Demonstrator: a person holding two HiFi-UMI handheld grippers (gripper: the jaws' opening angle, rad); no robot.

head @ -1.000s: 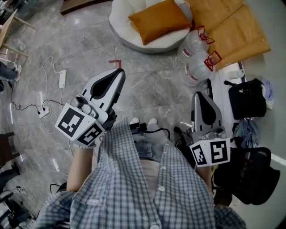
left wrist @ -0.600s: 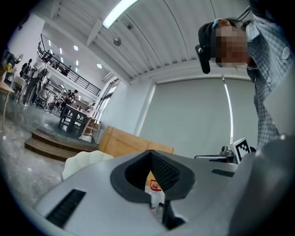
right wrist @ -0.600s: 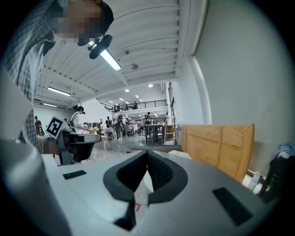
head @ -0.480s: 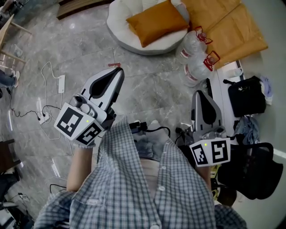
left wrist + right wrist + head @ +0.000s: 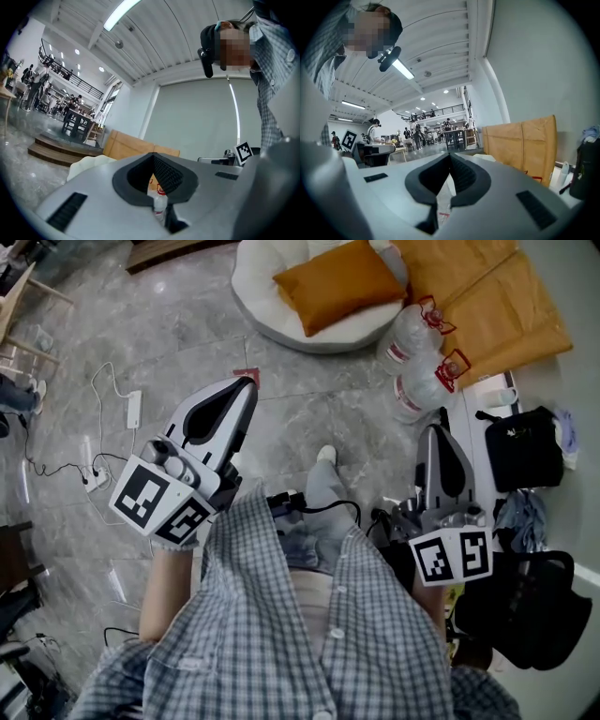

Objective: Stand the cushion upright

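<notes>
The orange cushion (image 5: 337, 284) lies flat on a round white floor seat (image 5: 267, 317) at top centre, its long axis slanting from lower left to upper right. The left gripper (image 5: 246, 383) and right gripper (image 5: 438, 428) are well apart from it, fingers pressed together and holding nothing.

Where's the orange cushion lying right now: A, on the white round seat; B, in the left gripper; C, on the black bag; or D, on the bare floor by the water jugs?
A: the head view shows the orange cushion lying on the white round seat.
</notes>
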